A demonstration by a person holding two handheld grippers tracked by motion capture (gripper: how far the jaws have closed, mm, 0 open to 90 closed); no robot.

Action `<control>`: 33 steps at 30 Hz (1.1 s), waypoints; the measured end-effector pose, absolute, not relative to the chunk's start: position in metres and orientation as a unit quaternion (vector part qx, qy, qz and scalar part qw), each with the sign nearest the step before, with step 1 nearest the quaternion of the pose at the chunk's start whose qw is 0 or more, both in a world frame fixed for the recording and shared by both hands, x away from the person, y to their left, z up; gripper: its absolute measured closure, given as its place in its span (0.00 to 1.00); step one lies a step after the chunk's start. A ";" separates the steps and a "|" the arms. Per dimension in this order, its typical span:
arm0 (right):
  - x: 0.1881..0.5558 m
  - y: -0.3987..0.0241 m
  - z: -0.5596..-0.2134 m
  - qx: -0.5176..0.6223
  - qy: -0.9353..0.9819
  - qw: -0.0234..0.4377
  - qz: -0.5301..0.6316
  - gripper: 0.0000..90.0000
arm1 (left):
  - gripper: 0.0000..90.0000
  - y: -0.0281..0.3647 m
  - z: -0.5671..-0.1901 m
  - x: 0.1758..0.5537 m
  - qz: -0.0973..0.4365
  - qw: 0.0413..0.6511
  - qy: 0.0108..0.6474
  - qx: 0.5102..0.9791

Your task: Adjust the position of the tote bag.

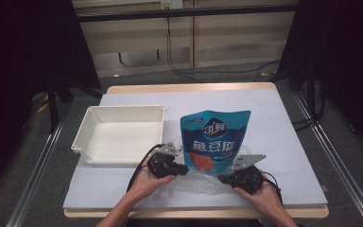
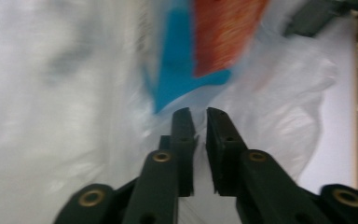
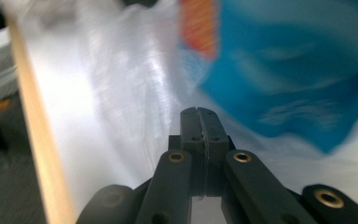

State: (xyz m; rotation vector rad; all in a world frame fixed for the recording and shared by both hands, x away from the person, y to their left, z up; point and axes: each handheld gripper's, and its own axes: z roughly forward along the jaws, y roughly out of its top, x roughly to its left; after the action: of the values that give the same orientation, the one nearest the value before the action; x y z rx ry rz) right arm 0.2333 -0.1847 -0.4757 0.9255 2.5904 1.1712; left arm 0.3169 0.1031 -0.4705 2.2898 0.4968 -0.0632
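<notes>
Fingers (image 3: 200,122) on the right gripper pinch the clear bag (image 1: 196,182); left fingers (image 2: 182,128) nearly together on its film. Blue pouch (image 1: 213,142) inside, on the surface, looks light, crinkly, slippery: grip bag edges

You've got the blue snack pouch (image 1: 214,141) standing up near the middle of the table, just right of the white tray, its front facing you: white lettering across a blue face, an orange-red panel low down. Its lower part sits inside a clear plastic bag (image 1: 196,177), crumpled and glossy, spread flat on the table at the near edge. In both tool views the pouch is a blur of blue and orange above the film.
</notes>
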 end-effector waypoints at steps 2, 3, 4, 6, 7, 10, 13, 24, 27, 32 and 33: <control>0.228 -0.182 -0.478 0.295 0.872 0.070 0.385 1.00 | 0.87 0.104 -0.473 0.320 -0.022 0.383 0.200 0.902; 0.225 -0.182 -0.479 0.293 0.873 0.066 0.383 1.00 | 0.86 0.103 -0.472 0.319 -0.018 0.380 0.203 0.902; 0.223 -0.182 -0.480 0.288 0.874 0.063 0.386 1.00 | 0.83 0.102 -0.473 0.319 -0.015 0.385 0.204 0.900; 0.220 -0.184 -0.479 0.278 0.879 0.057 0.383 1.00 | 0.80 0.103 -0.473 0.319 -0.014 0.381 0.204 0.902; 0.218 -0.185 -0.479 0.273 0.881 0.057 0.382 1.00 | 0.79 0.103 -0.472 0.320 -0.012 0.375 0.208 0.903; 0.211 -0.187 -0.478 0.250 0.889 0.047 0.380 1.00 | 0.74 0.107 -0.472 0.323 -0.009 0.388 0.218 0.895; 0.204 -0.190 -0.477 0.238 0.894 0.033 0.378 1.00 | 0.71 0.109 -0.474 0.328 0.002 0.378 0.231 0.896; 0.210 -0.205 -0.462 0.284 0.860 0.063 0.419 1.00 | 0.57 0.106 -0.472 0.322 0.005 0.375 0.216 0.902; 0.223 -0.214 -0.449 0.311 0.848 0.096 0.419 1.00 | 0.50 0.105 -0.471 0.321 0.001 0.356 0.211 0.910; 0.240 -0.230 -0.460 0.345 0.852 0.125 0.373 1.00 | 0.47 0.105 -0.471 0.317 0.012 0.336 0.182 0.924; 0.242 -0.235 -0.463 0.353 0.848 0.128 0.374 1.00 | 0.50 0.106 -0.472 0.317 0.013 0.340 0.183 0.922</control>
State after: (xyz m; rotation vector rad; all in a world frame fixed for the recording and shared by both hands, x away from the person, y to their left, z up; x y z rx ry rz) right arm 0.2420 -0.2347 -0.4631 1.0277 2.4668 1.0885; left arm 0.3172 0.1058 -0.4716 2.4004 0.4763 0.0333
